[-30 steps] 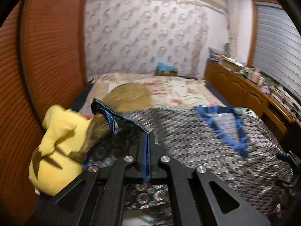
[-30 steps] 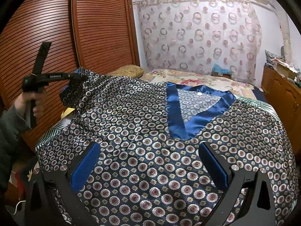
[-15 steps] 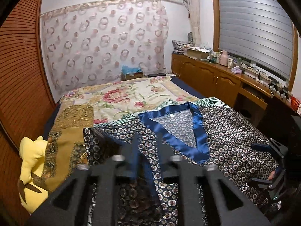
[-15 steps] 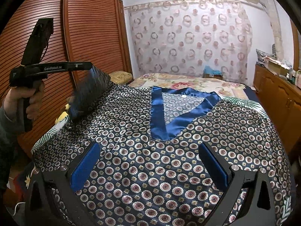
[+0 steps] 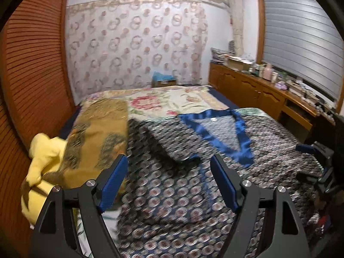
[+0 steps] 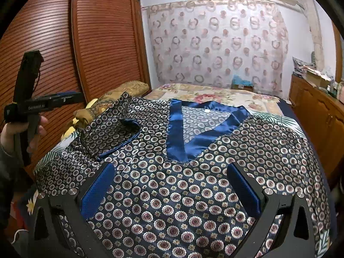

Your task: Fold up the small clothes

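Left fingers: opening, blue pads spread, nothing between them; the cloth lies below, not pinched.
Right fingers: wide apart, empty, hovering over the garment's lower front.
Garment: a navy patterned top with a blue satin V-neck, spread over the foot end of the bed.
Sleeve: turned inward over the chest on the wardrobe side, its edge slightly puckered.
Beside it: a gold pillow and a yellow plush toy at the bed's wardrobe-side edge.
Risk: the slick fabric may slide and the sleeve fold spring open; I'd guess a careless grab would pinch both layers and drag the whole top askew.
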Motion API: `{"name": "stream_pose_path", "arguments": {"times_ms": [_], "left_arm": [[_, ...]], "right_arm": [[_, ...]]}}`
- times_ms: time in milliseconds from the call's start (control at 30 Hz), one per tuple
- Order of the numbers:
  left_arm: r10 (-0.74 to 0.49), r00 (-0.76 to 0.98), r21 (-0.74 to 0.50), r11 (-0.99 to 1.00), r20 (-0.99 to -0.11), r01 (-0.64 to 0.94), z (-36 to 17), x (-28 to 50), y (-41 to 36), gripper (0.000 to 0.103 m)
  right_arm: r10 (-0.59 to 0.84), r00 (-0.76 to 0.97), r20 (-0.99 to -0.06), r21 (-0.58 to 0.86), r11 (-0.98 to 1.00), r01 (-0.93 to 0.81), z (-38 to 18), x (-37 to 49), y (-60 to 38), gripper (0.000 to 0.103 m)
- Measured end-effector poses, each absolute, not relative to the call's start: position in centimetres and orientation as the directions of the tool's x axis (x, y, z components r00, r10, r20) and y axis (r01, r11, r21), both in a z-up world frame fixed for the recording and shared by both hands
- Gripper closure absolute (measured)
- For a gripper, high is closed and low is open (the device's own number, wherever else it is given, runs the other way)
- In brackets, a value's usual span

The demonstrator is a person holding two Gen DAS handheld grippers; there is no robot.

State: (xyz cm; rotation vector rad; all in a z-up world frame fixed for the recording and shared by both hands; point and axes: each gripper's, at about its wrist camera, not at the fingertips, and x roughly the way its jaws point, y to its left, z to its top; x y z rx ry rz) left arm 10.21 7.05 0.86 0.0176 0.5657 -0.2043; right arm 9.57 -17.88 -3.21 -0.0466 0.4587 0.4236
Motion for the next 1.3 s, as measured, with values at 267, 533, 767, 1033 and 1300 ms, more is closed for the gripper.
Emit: {"name": "stream_pose_path", "arguments": {"times_ms": [267, 533, 767, 1033, 1300], "left_arm": [[-0.159, 0.831, -0.089, 0.987, -0.533, 0.132, -1.1, 8.2, 9.6, 0.023], [-0.140, 0.840, -0.104, 0.990, -0.524, 0.100, -2.0, 6.9, 10.9, 0.023], [-0.138, 0.842, -0.113, 0.989, -0.521, 0.092, -2.0, 6.0, 11.7, 0.023], [-0.130, 0.841, -0.108, 0.990, -0.524, 0.085, -2.4, 5.6, 11.7, 0.023], [-0.141, 0.836, -0.107, 0.989, -0.530, 0.099, -2.8, 5.5, 11.0, 0.023]], "right_arm": [[0.460, 0.771, -0.440, -0.039, 0.849, -0.528, -1.1, 13.3, -13.7, 0.003], [0.516, 0.687, -0.511, -0.037, 0.786, -0.618, -1.4, 19.7, -8.1, 0.008], [0.500, 0.631, -0.594, -0.056, 0.756, -0.652, -3.5, 25.1, -3.4, 0.027], [0.423, 0.648, -0.633, -0.163, 0.746, -0.646, -4.9, 28.4, 0.1, 0.066], [0.328, 0.690, -0.645, -0.081, 0.869, -0.489, -4.8, 33.1, -2.2, 0.064]]}}
